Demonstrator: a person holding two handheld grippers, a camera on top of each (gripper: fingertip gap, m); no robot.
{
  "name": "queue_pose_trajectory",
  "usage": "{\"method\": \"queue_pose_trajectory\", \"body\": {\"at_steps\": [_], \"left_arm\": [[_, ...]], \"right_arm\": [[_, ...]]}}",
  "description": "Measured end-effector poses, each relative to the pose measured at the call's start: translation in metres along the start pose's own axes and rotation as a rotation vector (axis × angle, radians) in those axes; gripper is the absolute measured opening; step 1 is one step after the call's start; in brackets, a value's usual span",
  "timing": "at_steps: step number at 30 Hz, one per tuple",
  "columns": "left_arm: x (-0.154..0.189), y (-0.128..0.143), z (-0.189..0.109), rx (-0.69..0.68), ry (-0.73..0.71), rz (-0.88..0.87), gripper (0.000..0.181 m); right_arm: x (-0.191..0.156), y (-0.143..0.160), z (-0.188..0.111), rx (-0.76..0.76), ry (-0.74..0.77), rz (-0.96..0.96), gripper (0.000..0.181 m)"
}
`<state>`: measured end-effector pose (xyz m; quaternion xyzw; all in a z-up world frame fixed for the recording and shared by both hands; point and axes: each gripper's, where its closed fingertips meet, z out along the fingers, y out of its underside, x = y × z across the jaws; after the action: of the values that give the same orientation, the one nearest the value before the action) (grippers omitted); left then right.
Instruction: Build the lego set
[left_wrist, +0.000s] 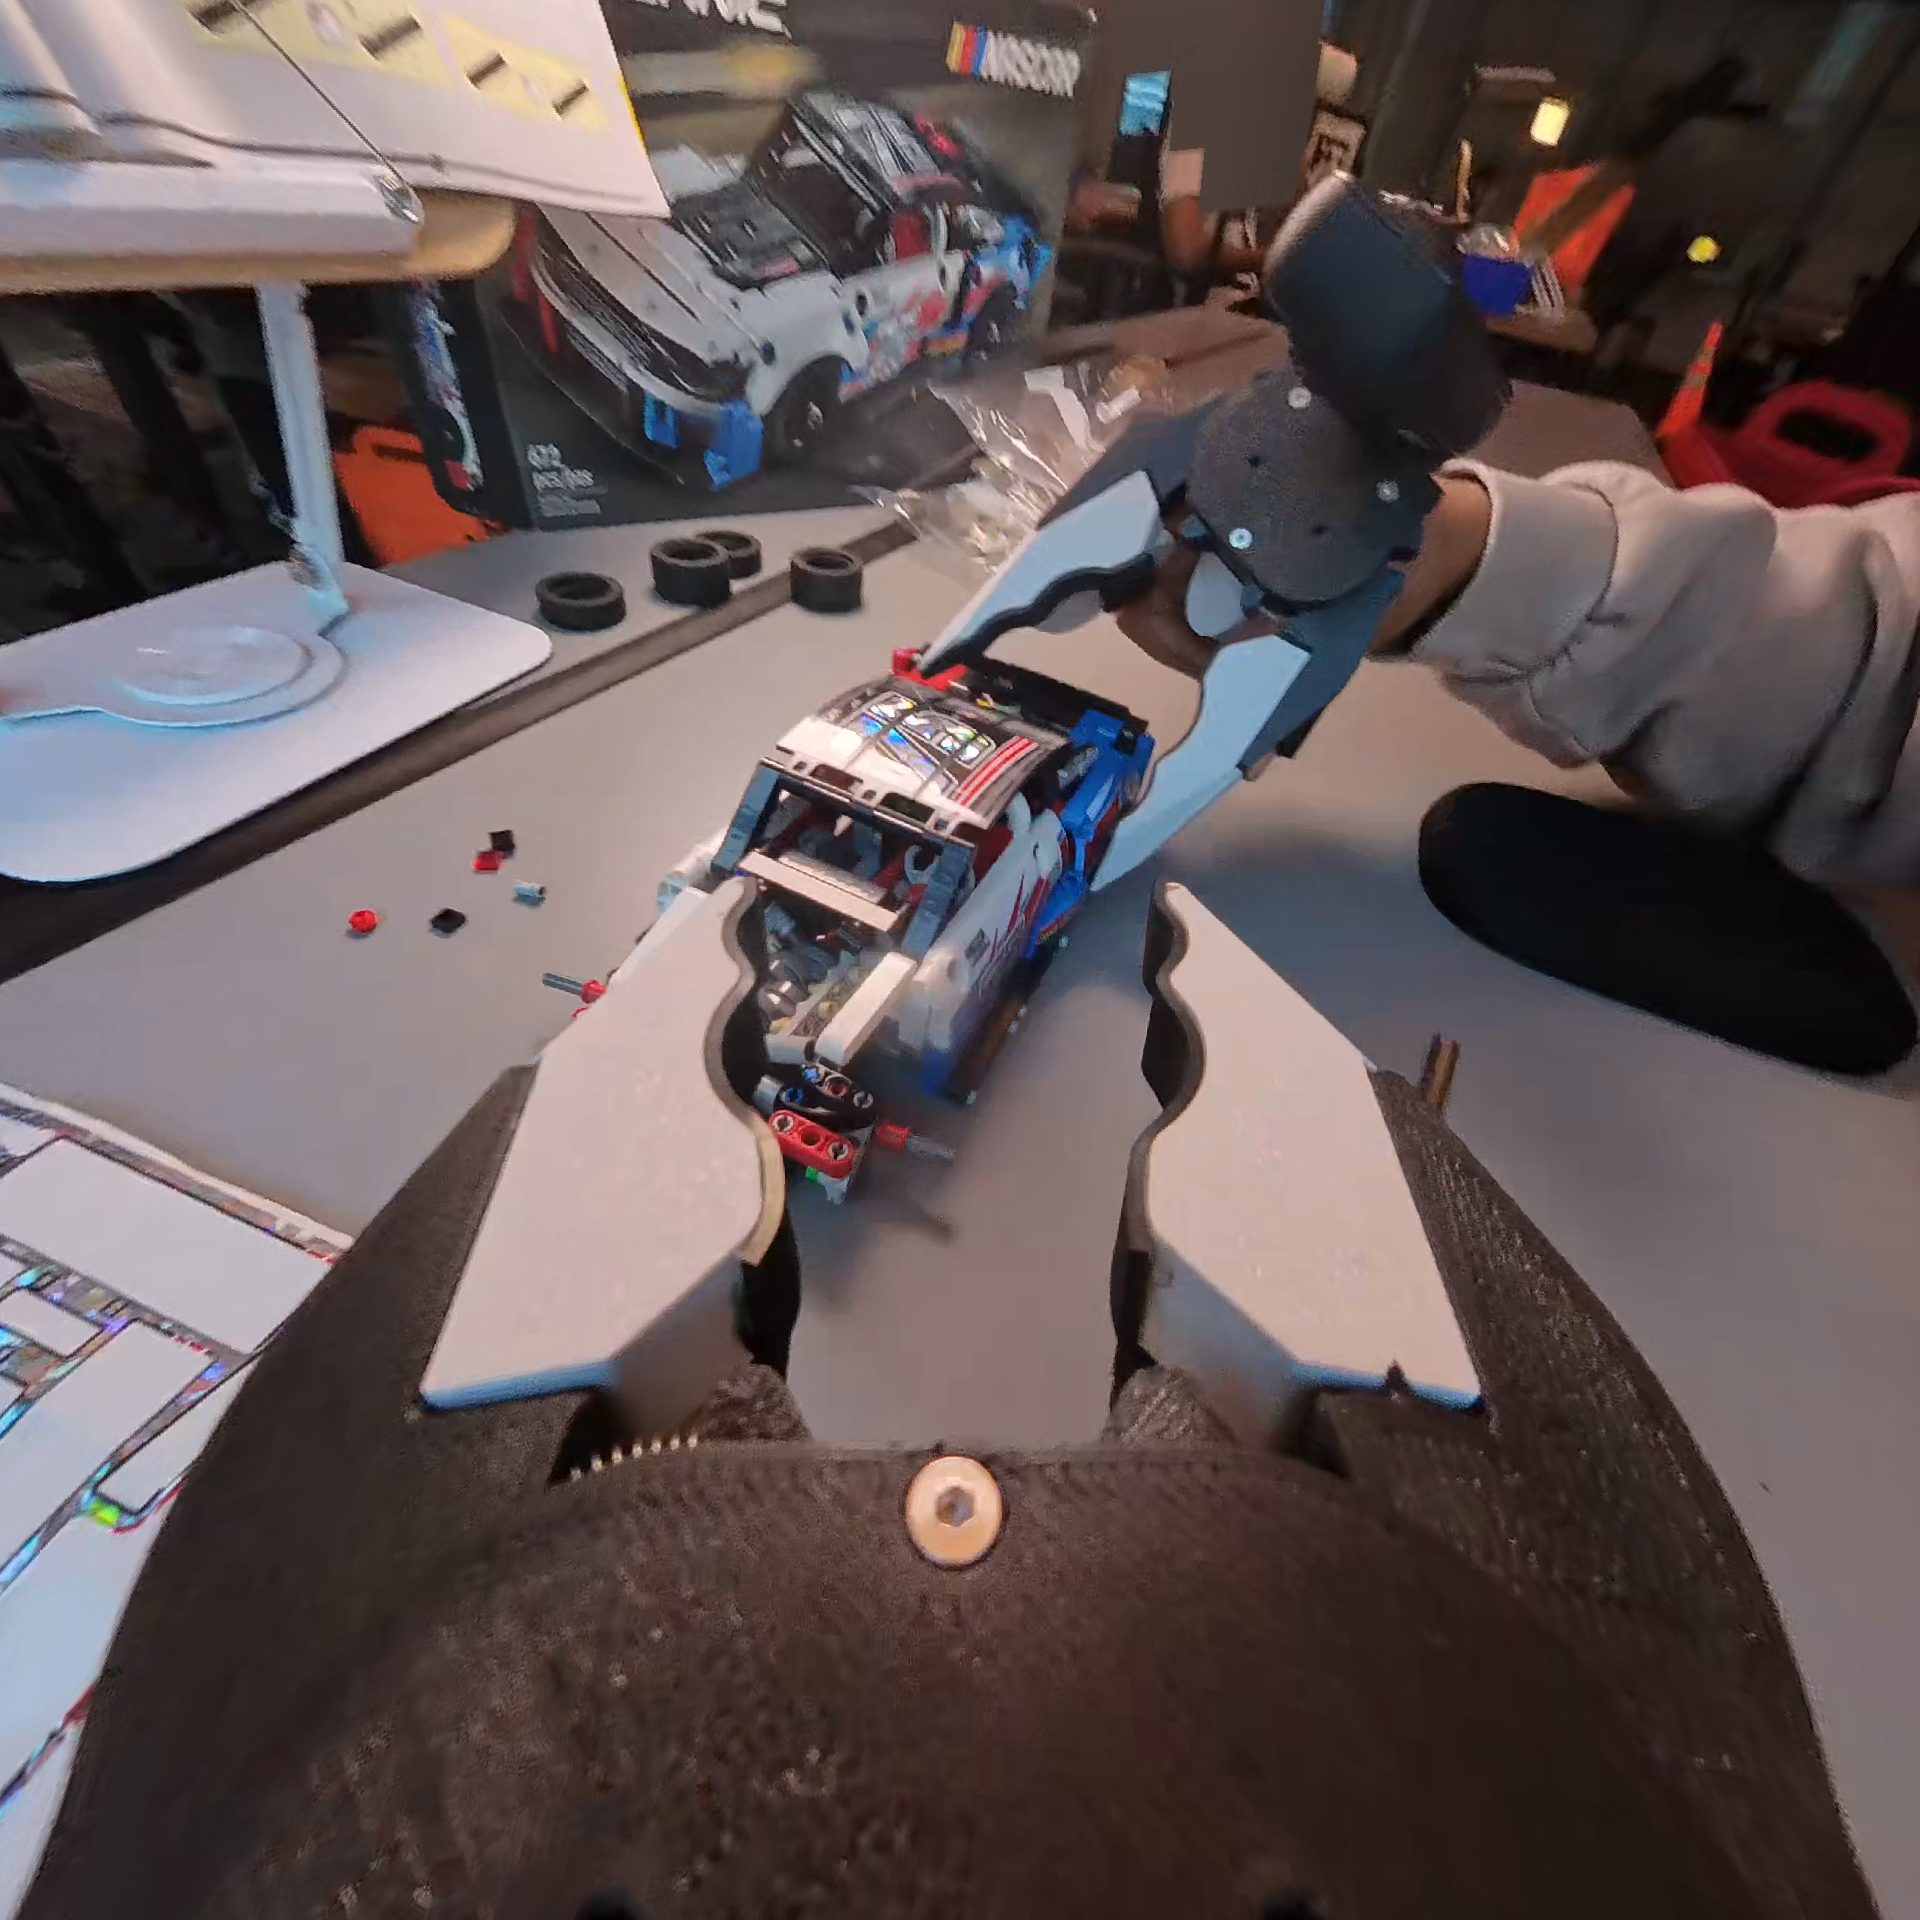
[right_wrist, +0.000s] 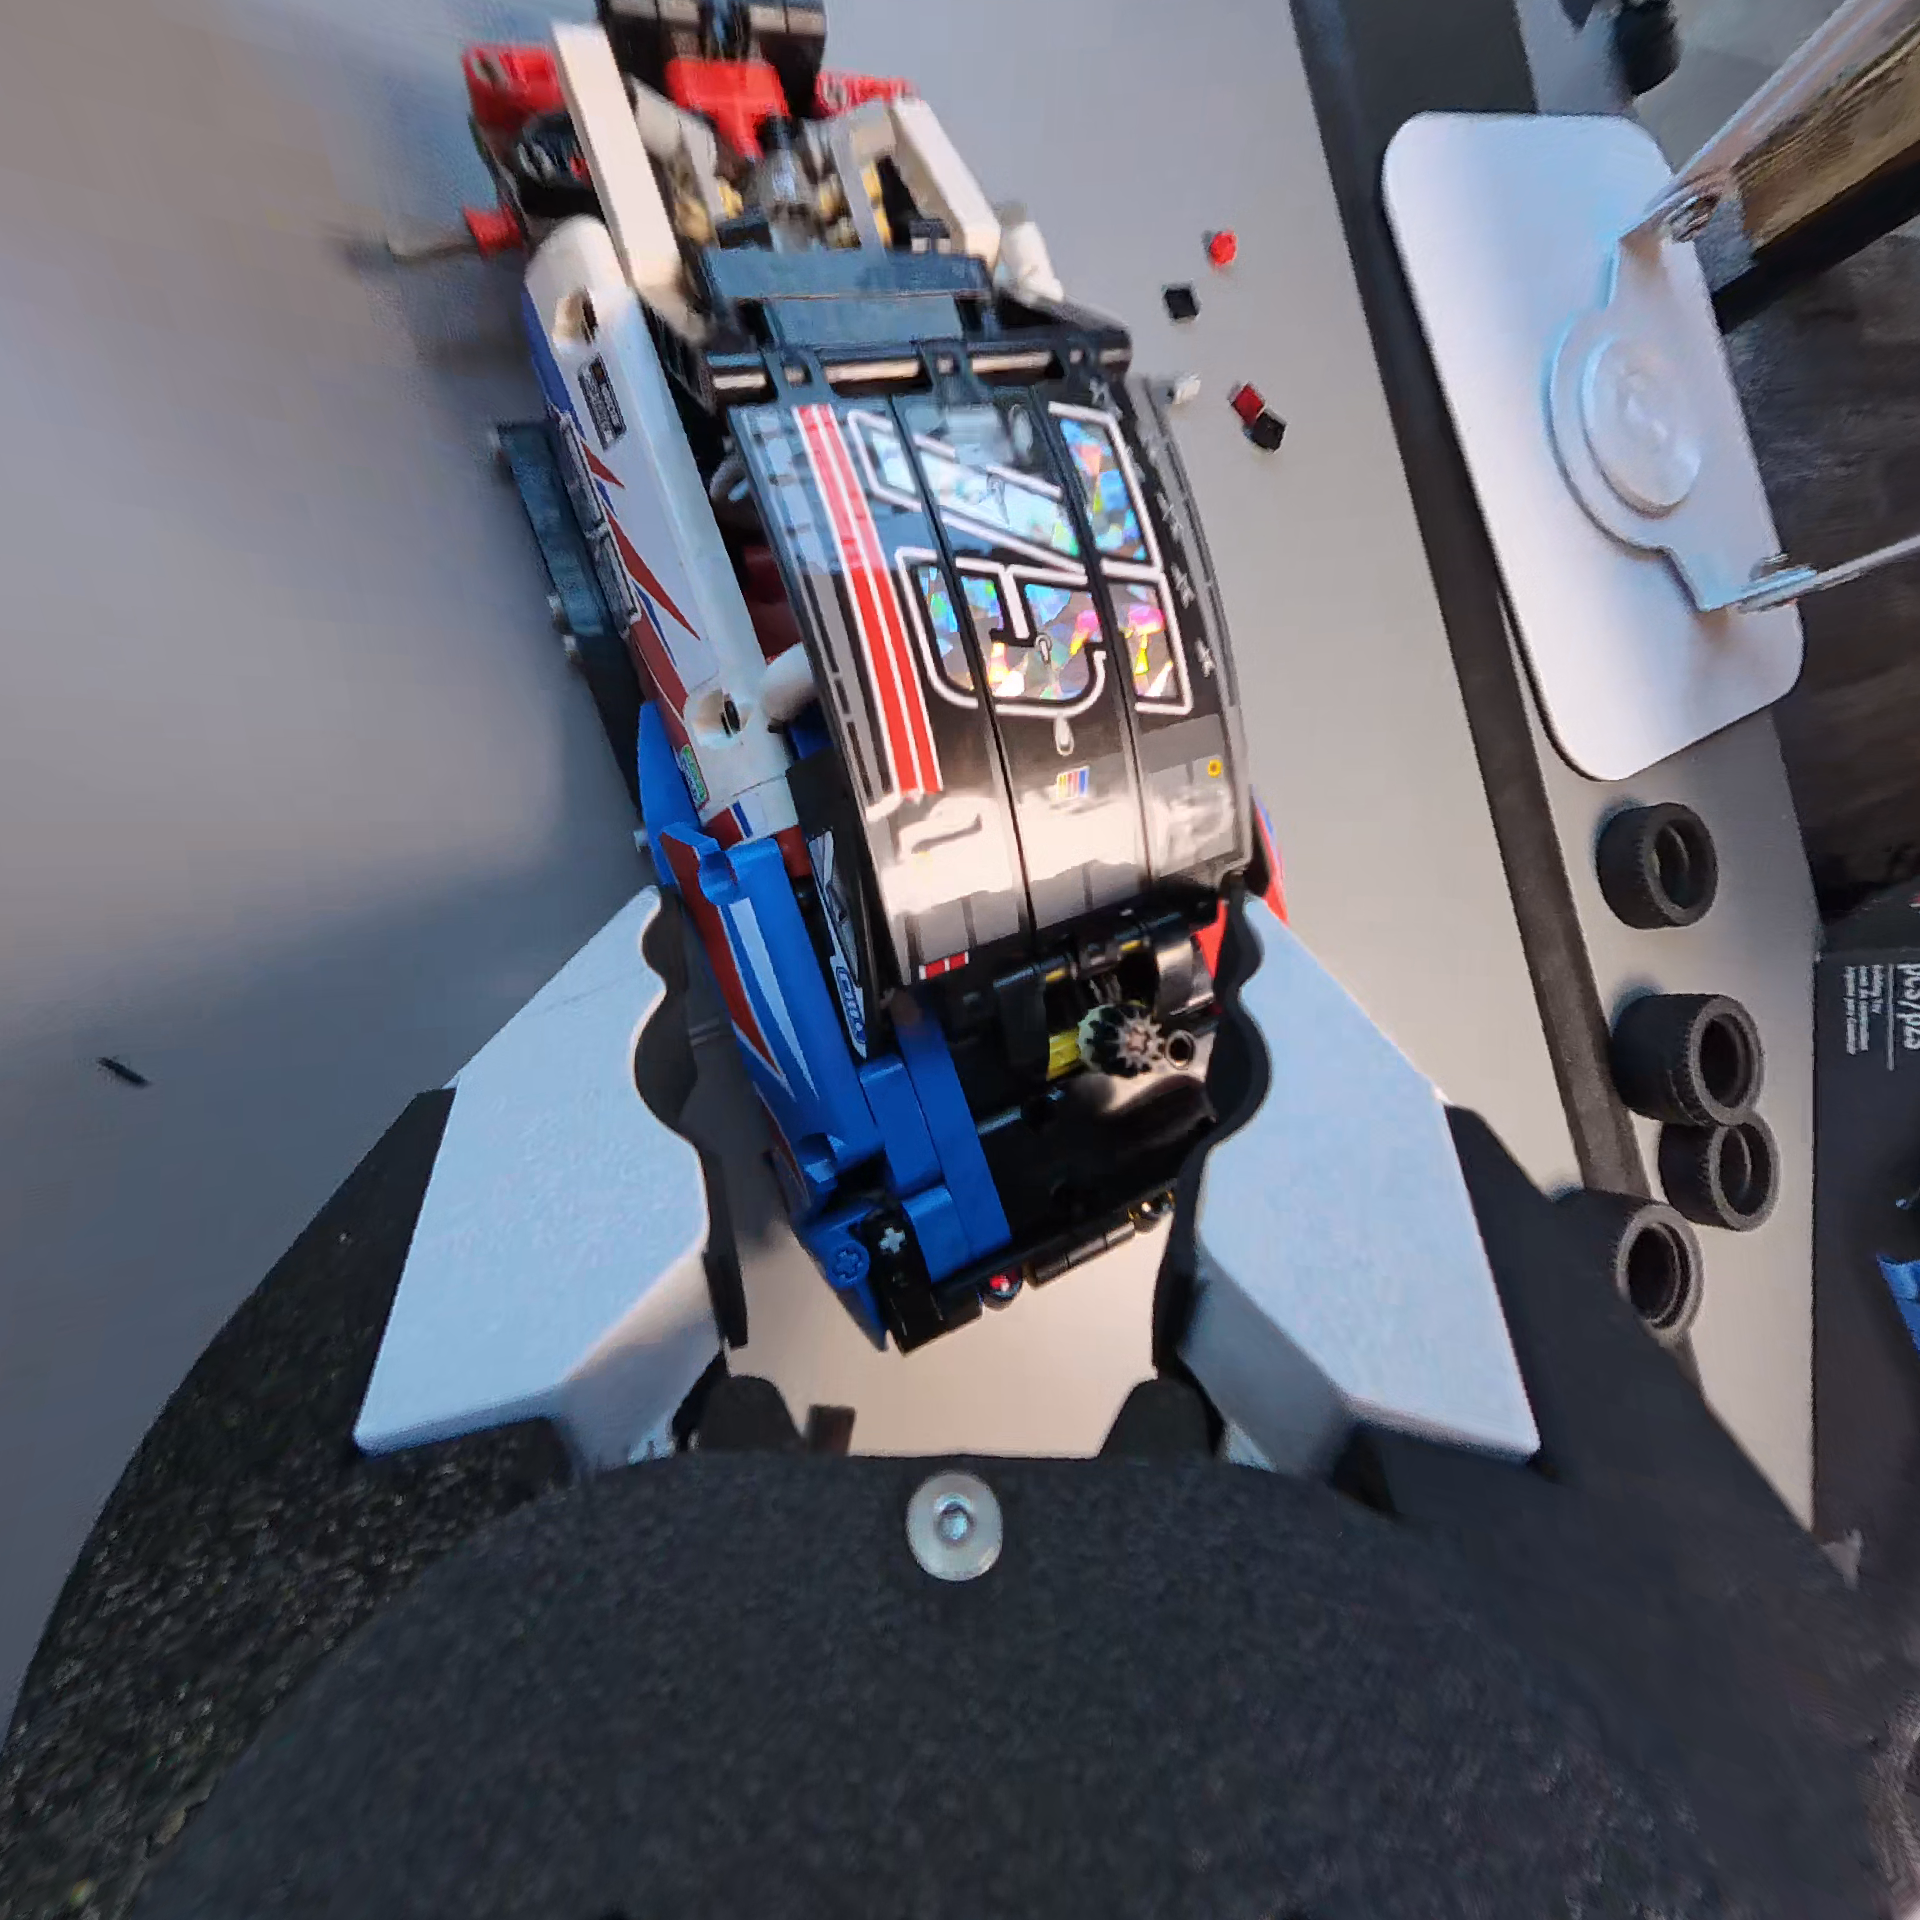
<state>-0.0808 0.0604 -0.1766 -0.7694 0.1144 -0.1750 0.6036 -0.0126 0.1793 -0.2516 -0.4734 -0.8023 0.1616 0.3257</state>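
Note:
The lego car (left_wrist: 935, 821), white, blue and red with a black roof and no wheels, lies on the grey table (left_wrist: 1351, 1195). My left gripper (left_wrist: 951, 899) is open at the car's unfinished front end; its left finger (left_wrist: 644, 1091) overlaps the front left side. My right gripper (left_wrist: 1023, 769) reaches in from the far side, jaws wide around the car's rear. In the right wrist view the car (right_wrist: 987, 644) has its rear between my right gripper's (right_wrist: 951, 909) fingers, which touch both sides.
Several black tyres (left_wrist: 691, 569) (right_wrist: 1688, 1055) lie behind the car. Small red and black loose pieces (left_wrist: 488, 847) (right_wrist: 1247, 405) lie left of it. A booklet stand's white base (left_wrist: 208, 686) (right_wrist: 1590, 436), the set's box (left_wrist: 790, 312), a sticker sheet (left_wrist: 104, 1351), a plastic bag (left_wrist: 1018, 436). The gap from one gripper's tips to the other's is roughly 15 cm.

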Motion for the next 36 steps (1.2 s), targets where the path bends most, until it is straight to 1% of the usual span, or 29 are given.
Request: {"method": "queue_pose_trajectory", "body": {"at_steps": [3,5,7,8,9,10,11,12,13,15,17,20,22,24,25,26,27,28,30,32,36], "left_arm": [[-0.009,-0.009,-0.019,0.088,-0.147,0.042,0.07],[-0.02,-0.012,-0.033,0.143,-0.255,0.075,0.068],[-0.029,-0.015,-0.044,0.216,-0.316,0.043,0.064],[-0.034,-0.014,-0.048,0.239,-0.34,0.034,0.062],[-0.04,-0.014,-0.052,0.248,-0.369,0.039,0.061],[-0.046,-0.013,-0.055,0.256,-0.4,0.051,0.058],[-0.051,-0.014,-0.059,0.267,-0.427,0.062,0.055],[-0.055,-0.015,-0.064,0.281,-0.447,0.062,0.049],[-0.059,-0.016,-0.068,0.295,-0.459,0.054,0.042],[-0.065,-0.018,-0.078,0.326,-0.484,0.033,0.026],[-0.072,-0.019,-0.087,0.334,-0.518,0.025,0.0],[-0.088,-0.014,-0.097,0.303,-0.586,0.011,0.0],[-0.103,-0.007,-0.105,0.262,-0.659,0.01,0.0],[-0.119,0.009,-0.108,0.143,-0.726,0.022,0.0],[-0.125,0.021,-0.106,0.057,-0.75,0.031,0.008],[-0.13,0.036,-0.101,-0.052,-0.748,0.028,0.026],[-0.134,0.051,-0.097,-0.158,-0.75,0.004,0.053],[-0.136,0.066,-0.093,-0.243,-0.744,-0.032,0.074],[-0.135,0.085,-0.088,-0.334,-0.715,-0.117,0.101],[-0.139,0.095,-0.088,-0.394,-0.727,-0.156,0.111],[-0.145,0.1,-0.083,-0.458,-0.734,-0.241,0.12]], "right_arm": [[-0.001,-0.027,-0.029,0.197,0.029,0.15,0.098],[0.009,-0.044,-0.054,0.35,0.09,0.257,0.094],[0.025,-0.057,-0.079,0.522,0.166,0.38,0.083],[0.033,-0.06,-0.09,0.608,0.203,0.445,0.075],[0.042,-0.061,-0.1,0.694,0.245,0.511,0.063],[0.051,-0.058,-0.111,0.782,0.294,0.577,0.04],[0.058,-0.053,-0.12,0.864,0.335,0.629,0.012],[0.062,-0.047,-0.127,0.928,0.368,0.654,0.0],[0.066,-0.038,-0.13,0.954,0.412,0.665,0.0],[0.077,-0.015,-0.129,0.914,0.515,0.698,0.0],[0.083,-0.004,-0.131,0.909,0.546,0.725,0.0],[0.084,0.002,-0.133,0.916,0.543,0.727,0.0],[0.083,0.004,-0.13,0.904,0.538,0.709,0.001],[0.083,0.006,-0.125,0.893,0.53,0.698,0.001],[0.082,0.007,-0.122,0.888,0.521,0.699,0.002],[0.081,0.007,-0.119,0.885,0.51,0.705,0.002],[0.079,0.006,-0.116,0.883,0.494,0.711,0.002],[0.076,0.004,-0.114,0.882,0.479,0.713,0.002],[0.069,-0.002,-0.111,0.883,0.454,0.689,0.001],[0.062,-0.008,-0.109,0.879,0.446,0.647,0.001],[0.051,-0.016,-0.105,0.867,0.423,0.6,0.001]]}}
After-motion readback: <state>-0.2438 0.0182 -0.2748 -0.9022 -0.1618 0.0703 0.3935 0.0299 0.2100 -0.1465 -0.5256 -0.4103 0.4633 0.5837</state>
